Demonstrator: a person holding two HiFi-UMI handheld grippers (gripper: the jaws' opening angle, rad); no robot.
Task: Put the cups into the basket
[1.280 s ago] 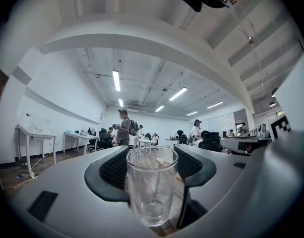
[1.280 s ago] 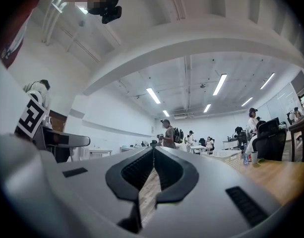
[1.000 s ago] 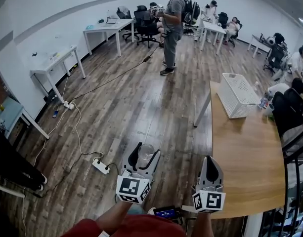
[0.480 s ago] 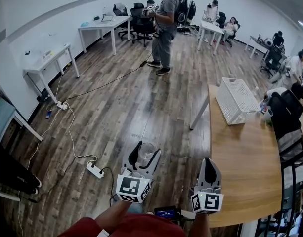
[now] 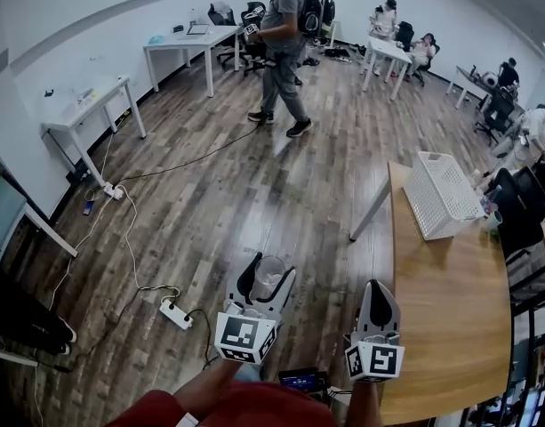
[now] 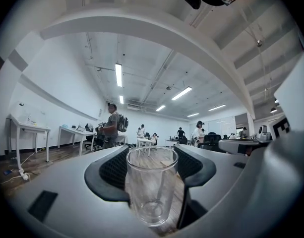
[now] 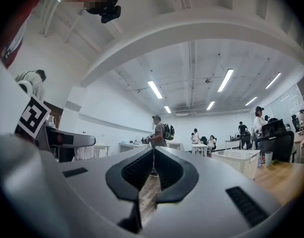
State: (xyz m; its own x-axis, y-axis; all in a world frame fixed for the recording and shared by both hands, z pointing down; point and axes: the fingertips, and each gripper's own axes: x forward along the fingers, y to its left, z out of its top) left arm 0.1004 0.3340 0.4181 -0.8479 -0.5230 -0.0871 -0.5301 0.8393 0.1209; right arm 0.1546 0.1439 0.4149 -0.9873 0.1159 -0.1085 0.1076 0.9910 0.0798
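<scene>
Now, starting with the head view, find the left gripper (image 5: 268,285) near 6 o'clock, closed around a clear glass cup (image 5: 268,272) held upright above the wood floor. Spot the right gripper (image 5: 379,294) just beside it toward 5 o'clock, close to the near-left edge of the wooden table (image 5: 445,327). Look up to 2 o'clock for the white basket (image 5: 441,194) at the table's far end, well apart from the cup. Judge the step as carrying a grasped cup toward a basket not yet reached. Swing toward 2 o'clock over the tabletop, holding the glass level, lifting it clear of the basket's near rim, then lowering it inside before letting go. Mind the person (image 5: 281,52) walking at 12 o'clock, and the power strip (image 5: 178,312) with cables at 7 o'clock underfoot.

Next, in the left gripper view, see both padded jaws parted just enough to pinch the cup's sides from 9 and 3 o'clock, mouth up, nothing inside. Expect smooth glass to slip. Squeeze steadily, avoid jerks, and release only with the base resting on the basket floor.

Finally, in the right gripper view, read the jaws as pressed together with nothing between. Note the basket at 4 o'clock, on the table. Use this free gripper to steady the light basket if needed.
</scene>
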